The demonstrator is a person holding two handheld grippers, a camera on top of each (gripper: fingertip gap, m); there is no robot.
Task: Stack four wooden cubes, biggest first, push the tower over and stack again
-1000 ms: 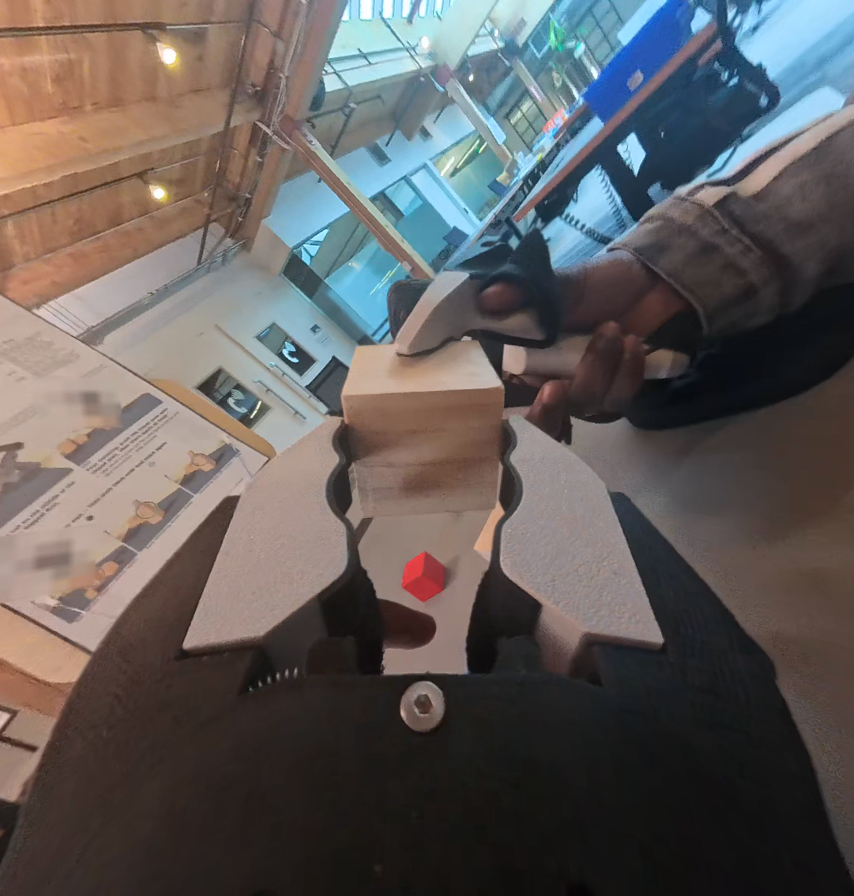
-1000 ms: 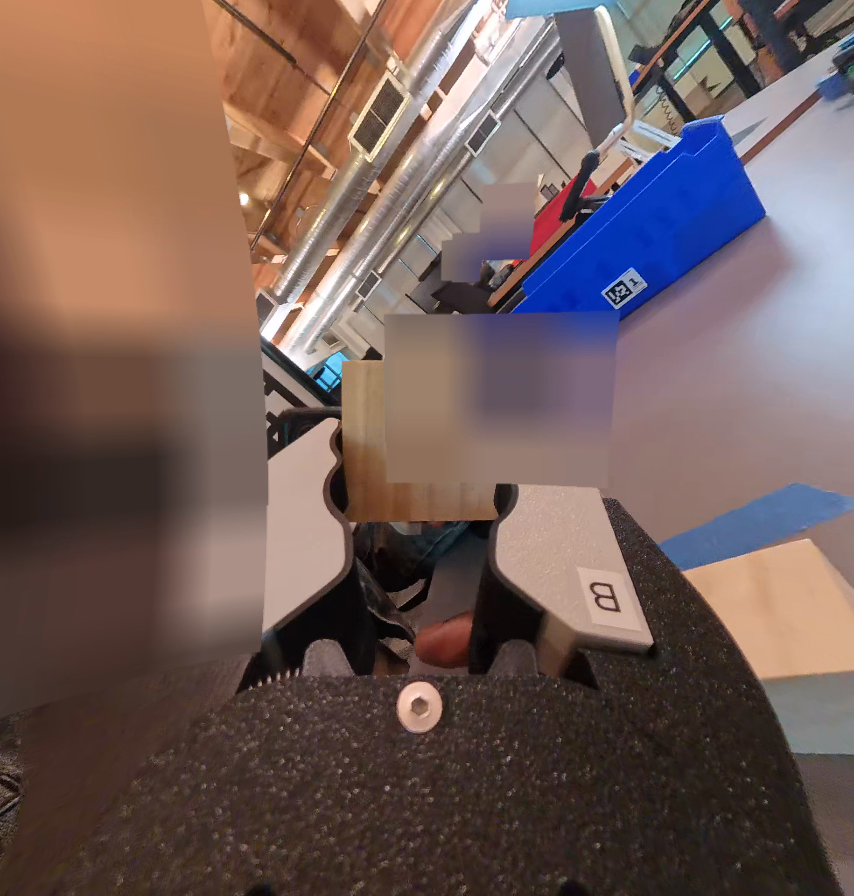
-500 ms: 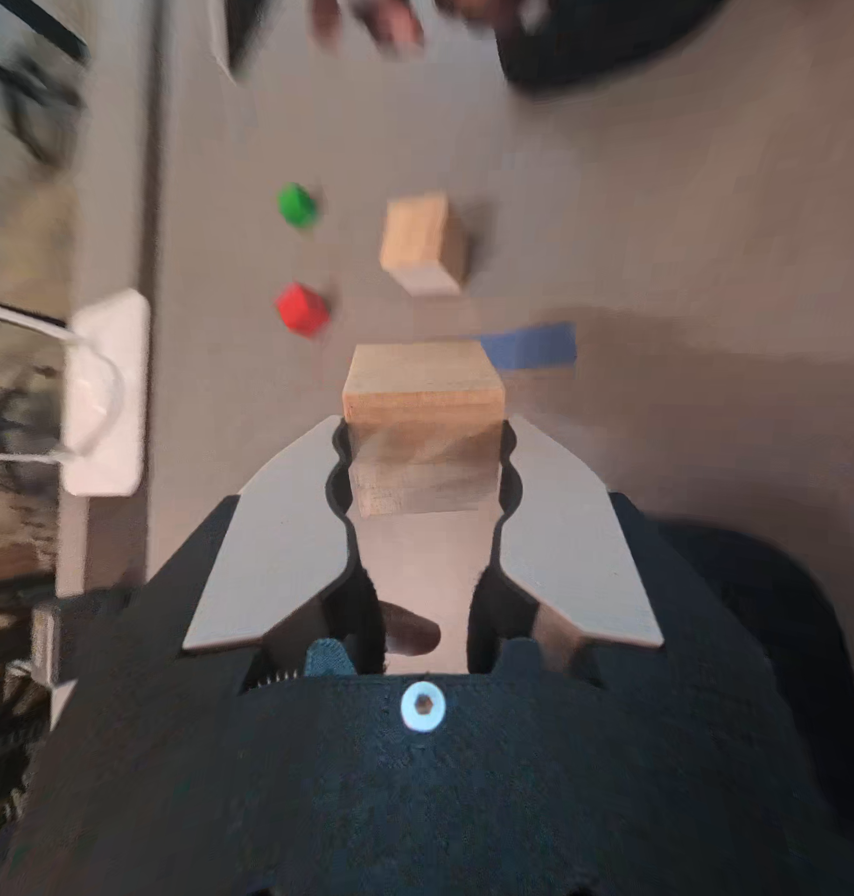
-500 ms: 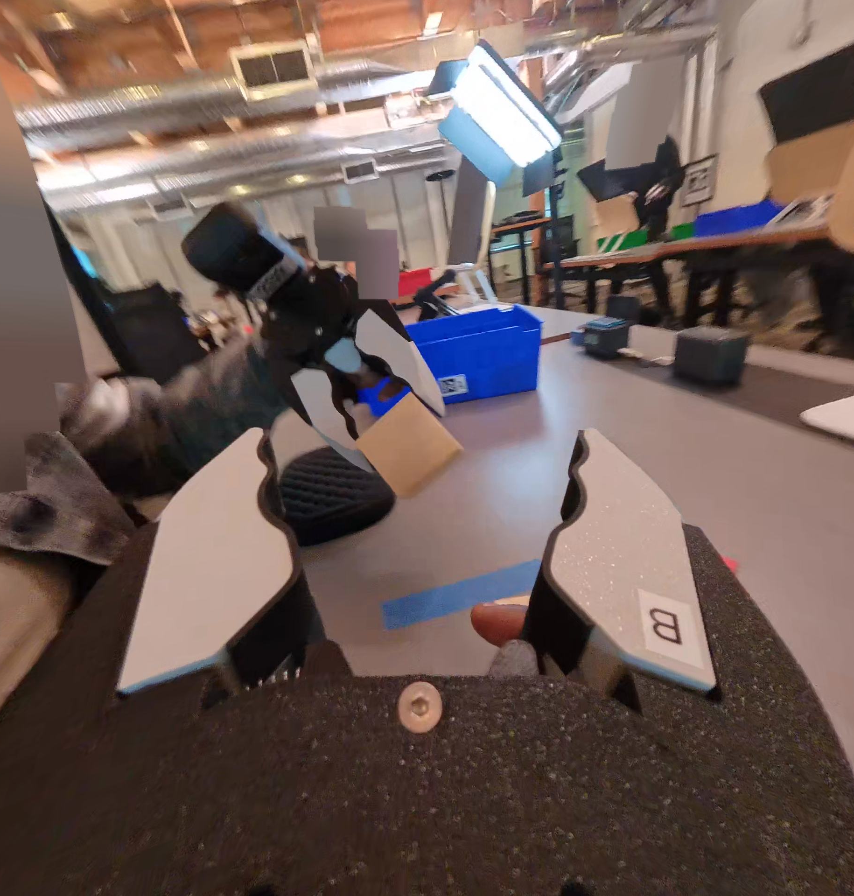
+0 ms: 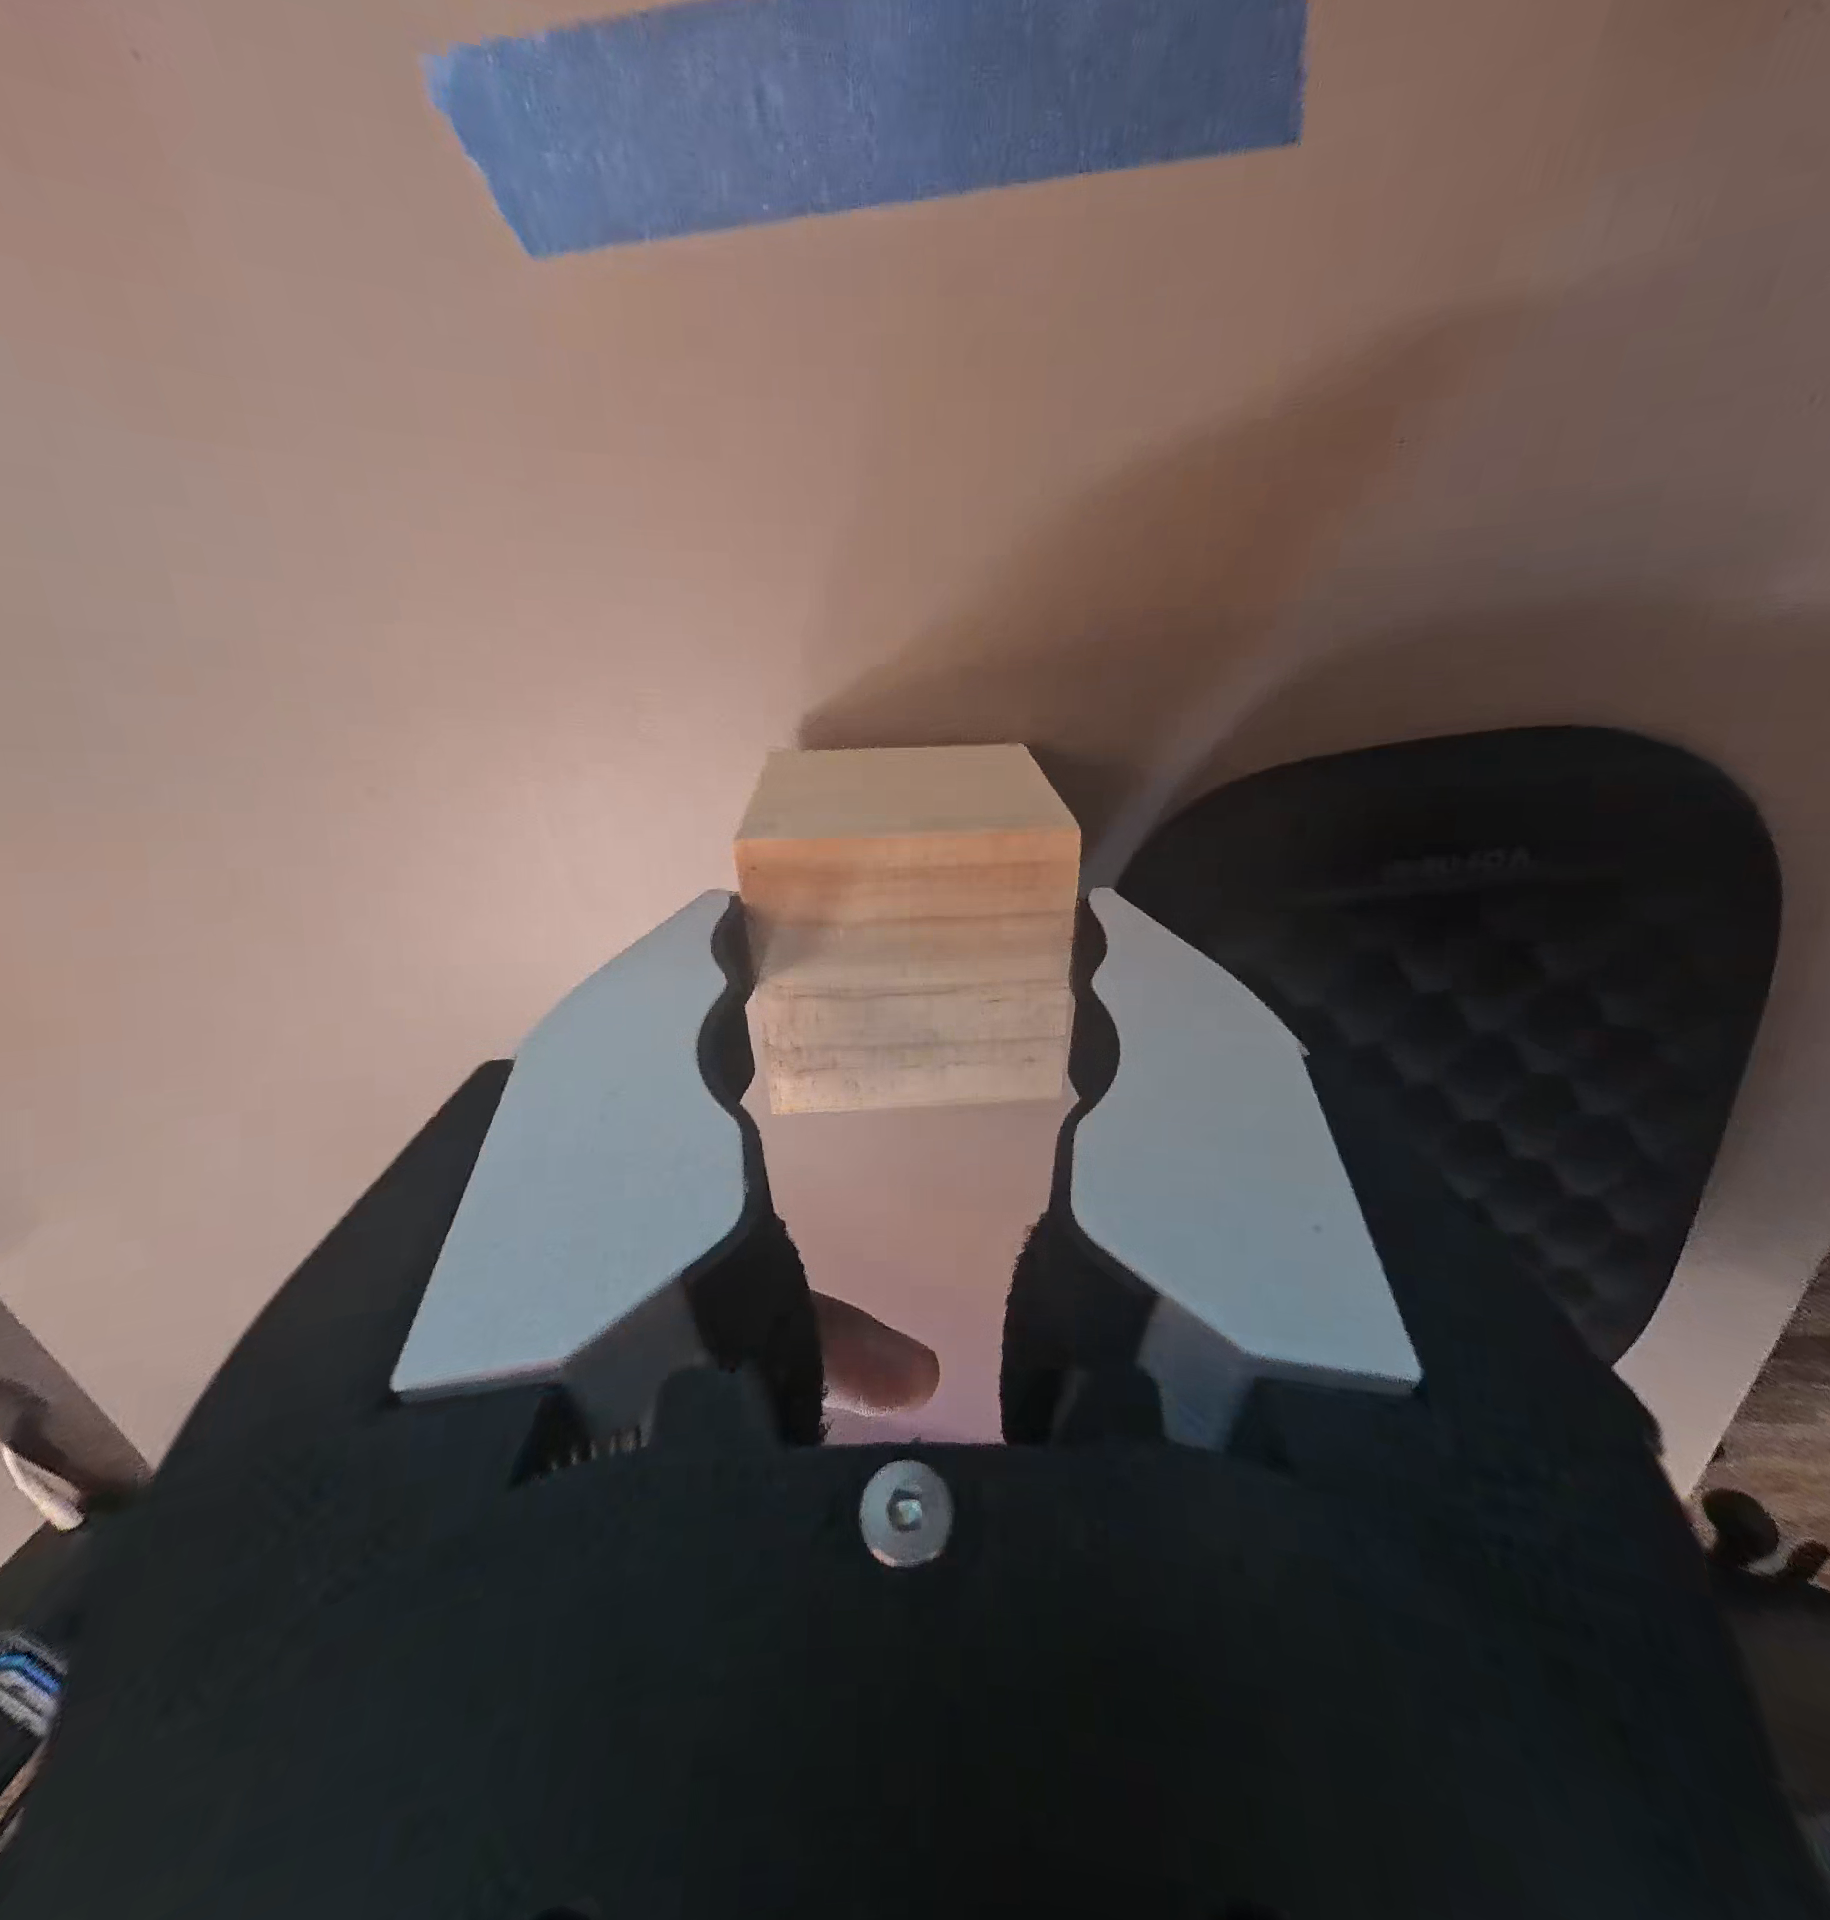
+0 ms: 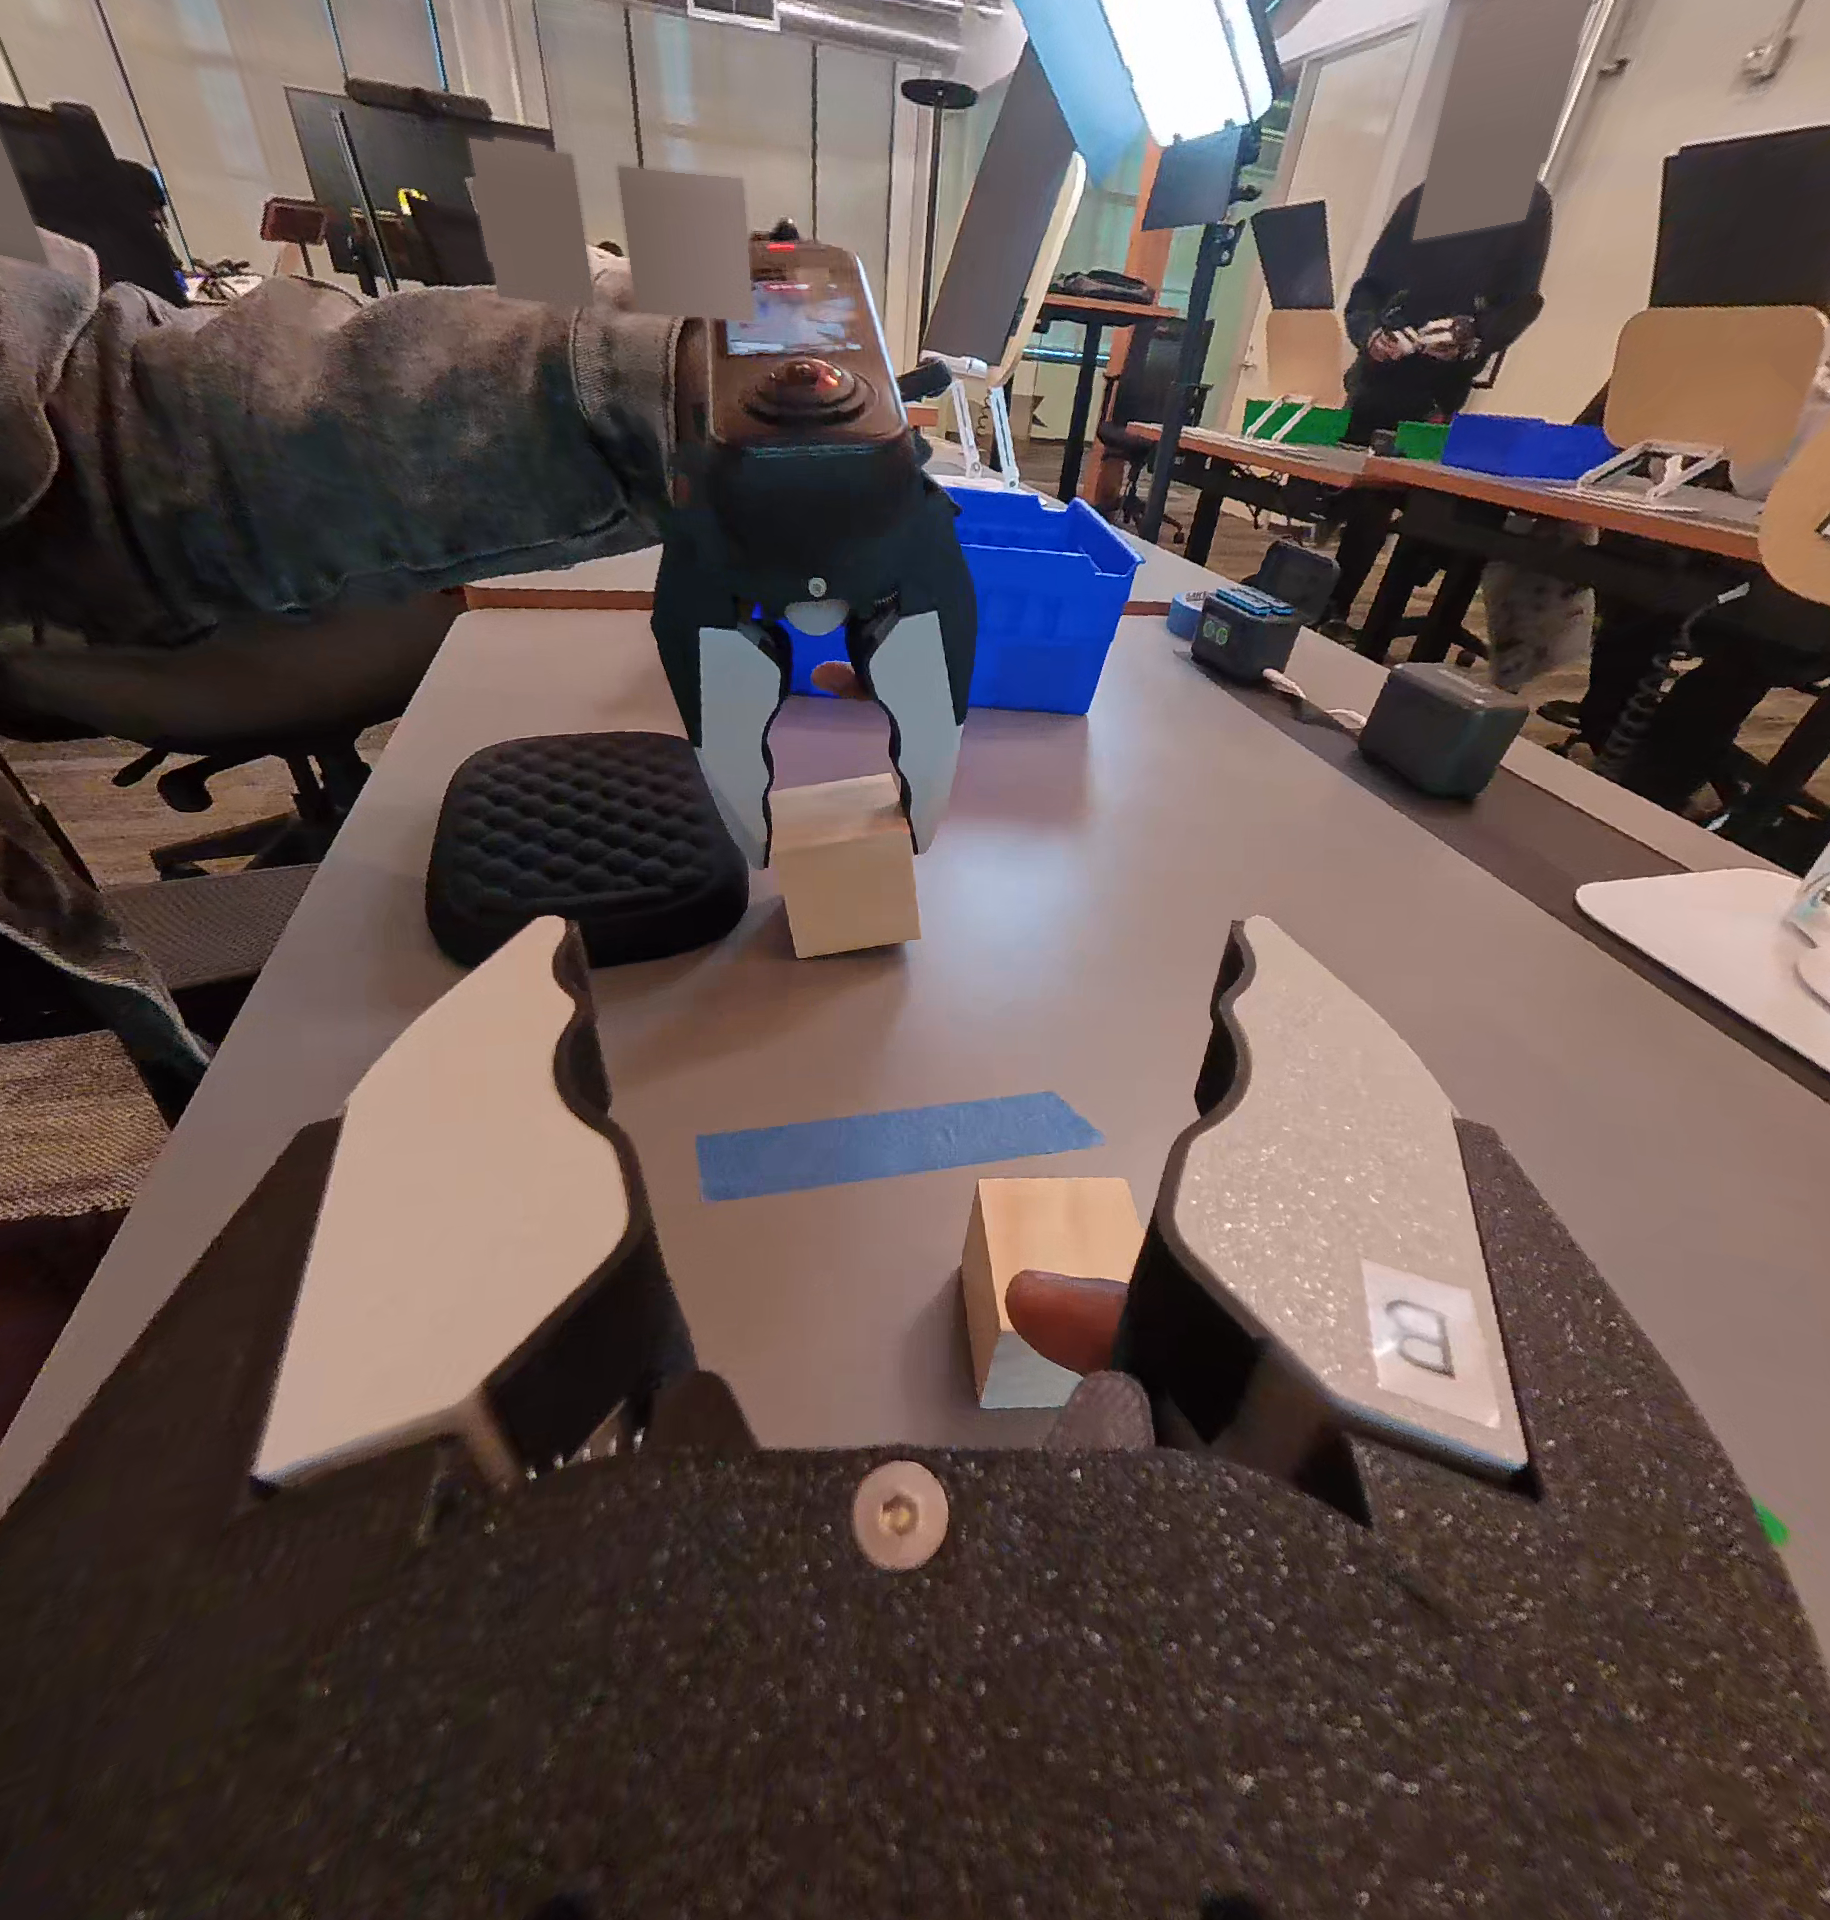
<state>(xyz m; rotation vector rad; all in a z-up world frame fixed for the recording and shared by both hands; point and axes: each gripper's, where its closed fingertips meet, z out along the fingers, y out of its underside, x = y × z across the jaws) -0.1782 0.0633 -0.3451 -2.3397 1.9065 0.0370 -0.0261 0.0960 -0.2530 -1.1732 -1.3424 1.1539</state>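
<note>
Left gripper (image 5: pixel 906 914) holds a big wooden cube (image 5: pixel 906 935).
Its jaws squeeze the cube on the worktop (image 6: pixel 1150 935); the right gripper (image 6: pixel 906 997) has its jaws wide apart.

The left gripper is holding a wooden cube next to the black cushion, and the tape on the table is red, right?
Almost. The left gripper does hold the wooden cube beside the black cushion, but the tape is blue, as the right wrist view shows.

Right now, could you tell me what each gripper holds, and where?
Left gripper clamps a pale wooden cube by opposite side faces; right gripper holds nothing.
</note>
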